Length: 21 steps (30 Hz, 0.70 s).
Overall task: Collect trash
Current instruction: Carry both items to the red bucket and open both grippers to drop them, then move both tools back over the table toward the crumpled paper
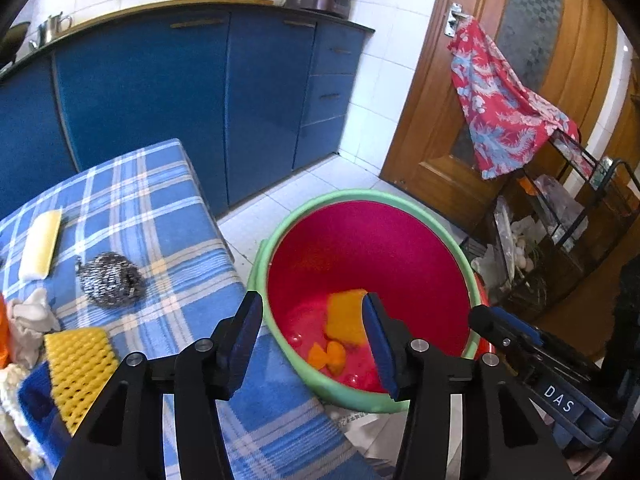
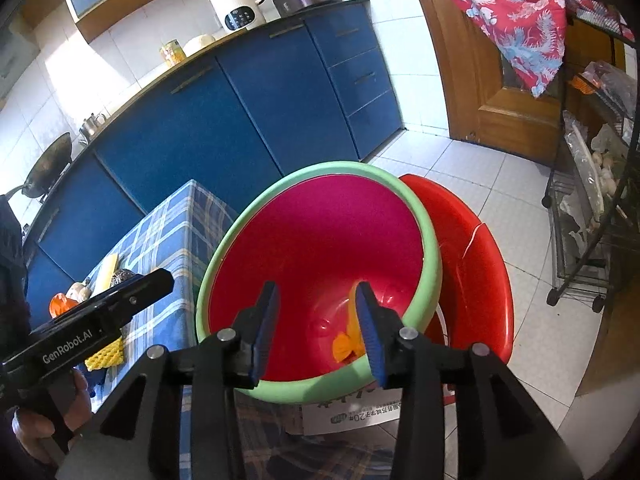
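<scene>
Pink-red inside, pale green at the rim: a basin standing at the right edge of the table, seen from the left wrist. On its floor, an orange sponge-like block with two smaller orange scraps just in front of it. Left gripper held over the near rim with jaws spread wide and nothing between the blue pads. Blue-and-white checked cloth covering the table. On the cloth, well left of the basin: a steel wool scourer, a yellow-and-white sponge behind it, a yellow foam net nearer the camera, crumpled white tissue at the left edge. Right gripper entering from the right just beyond the basin rim; impossible to tell from here how its jaws stand. Printed paper under the basin's near side.

From the right wrist: same basin filling the centre, leaning against a red plastic stool on the tiled floor. Right gripper above the near rim, released, jaws apart, empty. Orange scraps visible low in the basin between the pads, partly hidden by the right pad. Left gripper body at the left over the table edge, fingertips out of view. Yellow foam net and the scourer partly visible behind it.
</scene>
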### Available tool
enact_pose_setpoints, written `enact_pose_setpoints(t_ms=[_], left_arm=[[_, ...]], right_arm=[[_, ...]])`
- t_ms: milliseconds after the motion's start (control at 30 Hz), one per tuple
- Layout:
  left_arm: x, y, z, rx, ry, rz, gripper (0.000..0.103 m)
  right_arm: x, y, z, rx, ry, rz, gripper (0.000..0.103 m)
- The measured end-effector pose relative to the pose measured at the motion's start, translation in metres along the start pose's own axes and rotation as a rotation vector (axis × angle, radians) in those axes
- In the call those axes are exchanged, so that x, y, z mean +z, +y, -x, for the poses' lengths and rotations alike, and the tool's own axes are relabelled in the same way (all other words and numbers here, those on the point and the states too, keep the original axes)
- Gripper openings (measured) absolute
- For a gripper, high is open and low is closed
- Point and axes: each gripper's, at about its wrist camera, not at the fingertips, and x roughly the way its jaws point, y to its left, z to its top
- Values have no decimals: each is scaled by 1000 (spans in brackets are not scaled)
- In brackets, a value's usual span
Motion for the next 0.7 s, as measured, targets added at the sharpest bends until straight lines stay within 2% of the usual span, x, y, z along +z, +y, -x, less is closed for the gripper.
enact_pose_setpoints(t_ms=[400, 700], left_arm=[[-10, 23, 51, 54, -49, 56, 53], [-26, 54, 98, 112, -93, 115, 54]], right_arm=[[-4, 24, 30, 16, -45, 31, 50], [-16, 61, 48, 75, -40, 82, 52]])
